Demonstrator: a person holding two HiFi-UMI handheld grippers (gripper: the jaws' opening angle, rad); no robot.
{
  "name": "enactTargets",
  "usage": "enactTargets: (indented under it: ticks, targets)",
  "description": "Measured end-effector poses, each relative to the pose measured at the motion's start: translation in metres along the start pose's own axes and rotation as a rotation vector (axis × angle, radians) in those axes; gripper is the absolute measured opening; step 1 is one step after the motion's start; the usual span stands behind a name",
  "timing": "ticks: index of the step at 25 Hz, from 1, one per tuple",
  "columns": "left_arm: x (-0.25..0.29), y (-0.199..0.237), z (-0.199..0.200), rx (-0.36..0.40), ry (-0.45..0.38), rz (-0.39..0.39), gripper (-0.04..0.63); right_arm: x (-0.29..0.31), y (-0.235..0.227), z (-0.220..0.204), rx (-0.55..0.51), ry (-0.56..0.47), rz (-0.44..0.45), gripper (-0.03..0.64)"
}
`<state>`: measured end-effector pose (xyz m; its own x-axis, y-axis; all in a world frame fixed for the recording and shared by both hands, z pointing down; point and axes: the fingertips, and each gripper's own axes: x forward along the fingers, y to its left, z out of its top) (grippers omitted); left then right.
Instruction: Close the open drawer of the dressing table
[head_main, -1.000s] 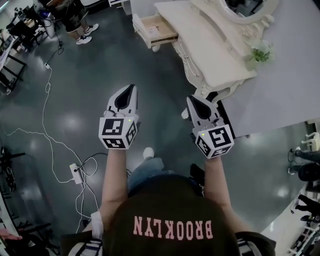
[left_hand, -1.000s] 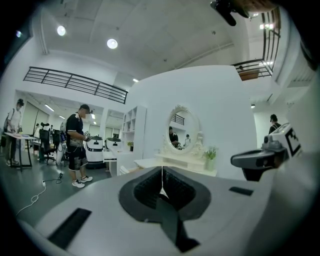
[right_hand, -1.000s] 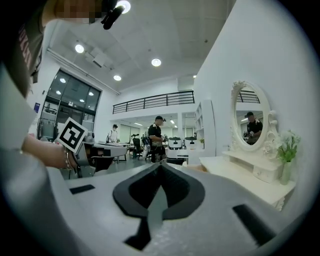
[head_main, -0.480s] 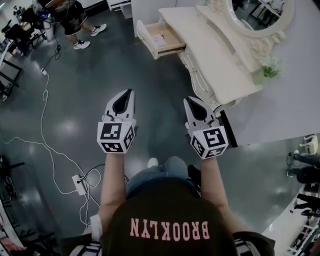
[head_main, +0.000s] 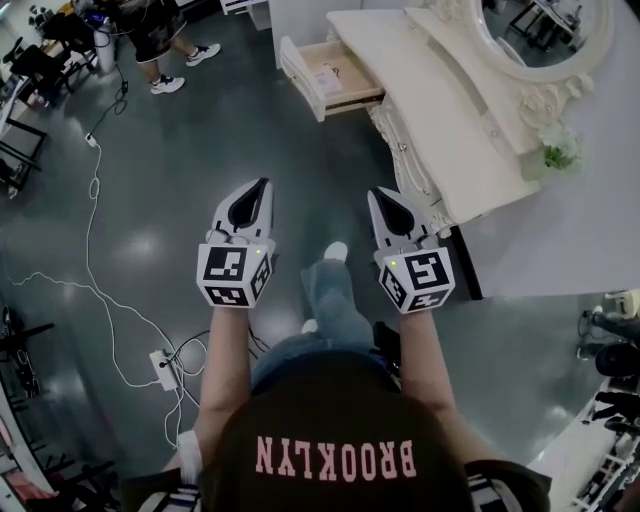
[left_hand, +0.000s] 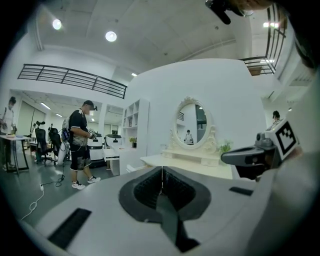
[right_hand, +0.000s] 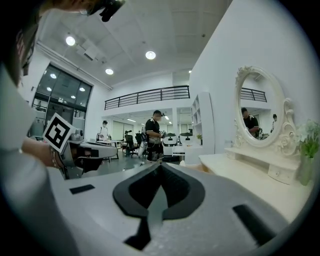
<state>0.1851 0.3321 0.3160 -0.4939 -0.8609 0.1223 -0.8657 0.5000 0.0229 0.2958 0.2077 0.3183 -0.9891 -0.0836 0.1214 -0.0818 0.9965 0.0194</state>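
Found left tongs and right tongs both closed, empty. Saw open cream-white wooden drawer well ahead, between both tongs' lines, projecting from cream carved bench. Judged stiff, light, probably sliding easily; best pushed at front panel centre, not gripped.

One word can be read — BROOKLYN, in big pink letters on the person's dark shirt. The letters show upside down here.
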Motion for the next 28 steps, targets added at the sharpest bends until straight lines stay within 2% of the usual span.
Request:
enactTargets:
  ticks: [7, 15, 21, 25, 26, 28]
  targets:
    - [0.06, 0.027, 0.003, -0.004, 0.01, 0.013, 0.006, 0.056, -0.038, 0.001, 0.017, 0.005, -0.005, -0.003]
    - [0.156, 0.057, 0.012, -0.011, 0.031, 0.01, 0.006, 0.131, -0.101, 0.009, 0.031, 0.02, -0.018, -0.003]
    - [0.233, 0.072, 0.027, -0.042, 0.02, -0.025, 0.006, 0.18, -0.155, 0.013, 0.064, 0.026, -0.038, -0.003]
    - [0.279, 0.079, 0.028, -0.081, 0.045, -0.055, 0.011, 0.21, -0.186, 0.011, 0.089, 0.032, -0.05, -0.003]
    - [0.289, 0.08, 0.027, -0.1, 0.053, -0.068, 0.038, 0.217, -0.192, 0.012, 0.093, 0.032, -0.051, -0.003]
    - [0.307, 0.079, 0.023, -0.116, 0.071, -0.093, 0.159, 0.228, -0.203, 0.012, 0.102, 0.032, -0.052, -0.003]
